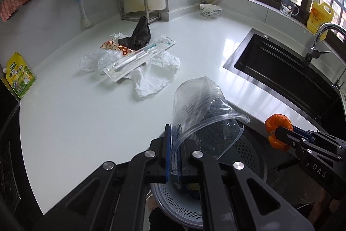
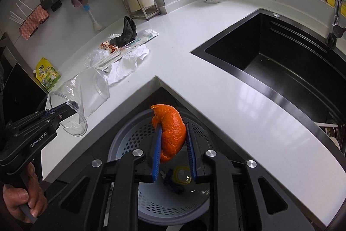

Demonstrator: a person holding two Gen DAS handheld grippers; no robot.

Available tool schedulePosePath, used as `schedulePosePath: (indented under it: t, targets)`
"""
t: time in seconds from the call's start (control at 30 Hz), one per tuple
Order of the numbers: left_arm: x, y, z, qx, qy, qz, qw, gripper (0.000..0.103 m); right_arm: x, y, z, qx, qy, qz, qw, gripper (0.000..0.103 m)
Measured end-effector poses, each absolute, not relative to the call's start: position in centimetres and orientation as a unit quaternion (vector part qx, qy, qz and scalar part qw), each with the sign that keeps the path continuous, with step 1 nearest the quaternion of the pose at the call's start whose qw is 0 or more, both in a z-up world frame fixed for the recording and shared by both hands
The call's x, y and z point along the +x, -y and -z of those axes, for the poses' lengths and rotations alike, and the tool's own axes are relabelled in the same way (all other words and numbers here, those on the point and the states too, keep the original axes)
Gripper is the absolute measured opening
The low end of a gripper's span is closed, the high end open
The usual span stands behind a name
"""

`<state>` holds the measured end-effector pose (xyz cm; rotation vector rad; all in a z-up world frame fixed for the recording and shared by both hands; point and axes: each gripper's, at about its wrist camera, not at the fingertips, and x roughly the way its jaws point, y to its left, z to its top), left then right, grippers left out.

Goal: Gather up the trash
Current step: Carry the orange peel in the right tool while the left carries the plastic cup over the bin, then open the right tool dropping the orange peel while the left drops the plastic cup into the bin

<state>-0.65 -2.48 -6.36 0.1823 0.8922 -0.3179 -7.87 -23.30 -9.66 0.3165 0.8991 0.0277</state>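
Both grippers are loaded here! The right gripper (image 2: pixel 174 144) has its jaws clamped on one curl of orange peel (image 2: pixel 170 131), the peel pinched between the blue pads and sticking out ahead of them, hanging right above the grey perforated bin (image 2: pixel 129 140) tucked in the inside corner of the white worktop (image 2: pixel 216 70). In the bin, one yellow-rimmed item and something dark blue, hard to make out. Over on the other side, the left gripper (image 1: pixel 173 157) grips one clear plastic cup (image 1: pixel 201 109) by its rim, jaws closed on the wall, the cup tilted on its side with its base pointing out over the worktop edge. Further back on the worktop sits the pile: one long toothbrush package (image 1: pixel 140 55), one crumpled white paper (image 1: pixel 155 73), one dark rag (image 1: pixel 139 34), one red-and-orange wrapper (image 1: pixel 116 48), and clear plastic film (image 1: pixel 97 60), all touching or overlapping. One bowl (image 1: pixel 210 10) stands near the far wall, one black sink (image 2: pixel 281 57) to the right.
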Motion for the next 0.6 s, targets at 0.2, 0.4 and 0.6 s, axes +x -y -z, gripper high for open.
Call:
schedulePosePath:
  t: [0.2,0.4,0.6]
  targets:
    - [-2.1,4.4,8.5,0.092,-0.454,0.172,0.870,0.006,-9.3,24.5,11.6,0.157,-0.451,-0.012,0.878,0.021]
    - [-2.6,5.1,11.7,0.098,-0.487,0.170,0.851,0.006,-9.6,24.0,13.8,0.155,-0.473,-0.024,0.867,0.021]
    - [-2.7,4.7,14.8,0.102,-0.517,0.164,0.834,0.006,-9.2,23.0,16.7,0.168,-0.502,-0.034,0.848,0.022]
